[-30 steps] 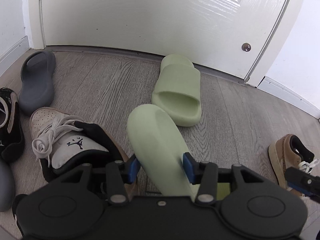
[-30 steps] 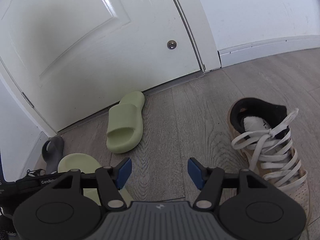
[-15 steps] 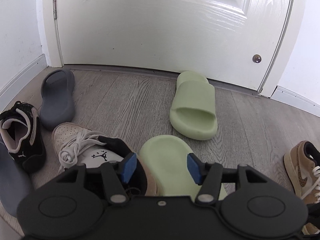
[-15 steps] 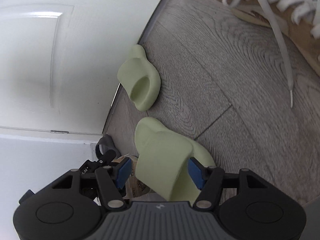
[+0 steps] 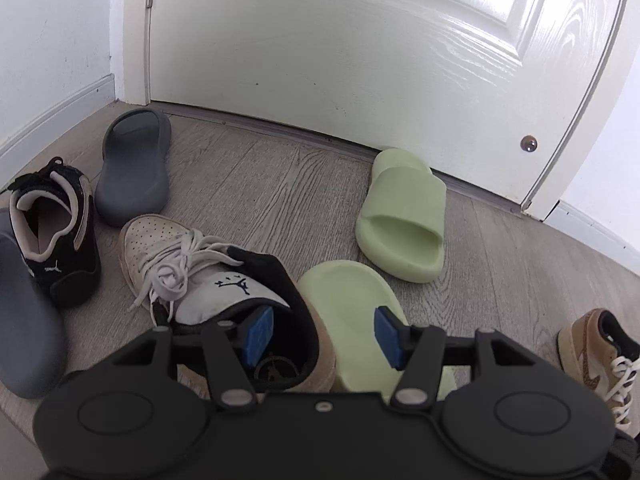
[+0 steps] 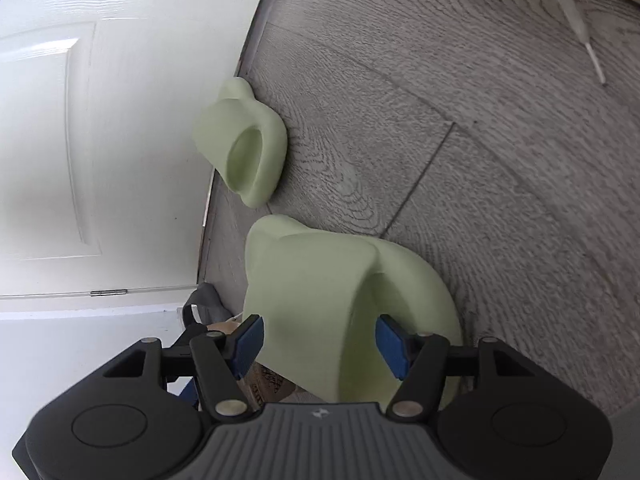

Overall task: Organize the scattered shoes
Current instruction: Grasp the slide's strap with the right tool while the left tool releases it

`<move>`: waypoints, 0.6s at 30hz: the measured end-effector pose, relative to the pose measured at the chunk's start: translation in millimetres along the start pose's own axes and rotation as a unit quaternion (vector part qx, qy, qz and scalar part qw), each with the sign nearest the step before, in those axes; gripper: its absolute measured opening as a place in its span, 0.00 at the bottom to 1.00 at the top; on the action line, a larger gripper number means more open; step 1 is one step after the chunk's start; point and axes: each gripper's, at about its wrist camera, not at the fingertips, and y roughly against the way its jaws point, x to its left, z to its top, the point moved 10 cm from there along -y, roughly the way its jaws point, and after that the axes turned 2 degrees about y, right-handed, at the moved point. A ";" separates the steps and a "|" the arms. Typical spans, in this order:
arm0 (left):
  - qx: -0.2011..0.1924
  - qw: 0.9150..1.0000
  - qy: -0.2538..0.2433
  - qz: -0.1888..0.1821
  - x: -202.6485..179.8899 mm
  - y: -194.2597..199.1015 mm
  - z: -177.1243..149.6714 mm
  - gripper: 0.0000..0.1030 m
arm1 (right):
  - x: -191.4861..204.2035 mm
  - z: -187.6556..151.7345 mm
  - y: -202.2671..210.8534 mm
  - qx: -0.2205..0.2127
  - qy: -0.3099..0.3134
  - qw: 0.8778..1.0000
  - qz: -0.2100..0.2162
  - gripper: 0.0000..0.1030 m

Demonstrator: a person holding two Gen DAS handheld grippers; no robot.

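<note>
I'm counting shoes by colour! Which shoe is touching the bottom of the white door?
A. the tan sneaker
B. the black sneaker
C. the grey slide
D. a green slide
D: the far green slide lies with its end against the foot of the white door; the others sit farther out.

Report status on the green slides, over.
Left gripper open. Right gripper open, jaws straddling near green slide, not pressing. Other green slide by door. White sneaker alongside.
</note>
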 end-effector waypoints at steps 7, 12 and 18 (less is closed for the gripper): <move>-0.001 1.000 0.005 0.009 6.8 -1.0 -1.4 0.55 | -2.2 5.3 -8.8 -0.046 -0.026 0.998 0.043 0.31; -0.005 1.000 0.000 0.009 3.9 0.4 -0.5 0.55 | 3.6 12.0 1.2 -0.078 -0.009 0.995 0.057 0.22; -0.007 1.000 0.003 0.008 4.8 1.4 -0.2 0.55 | 1.8 19.4 26.3 -0.109 -0.013 0.992 0.056 0.17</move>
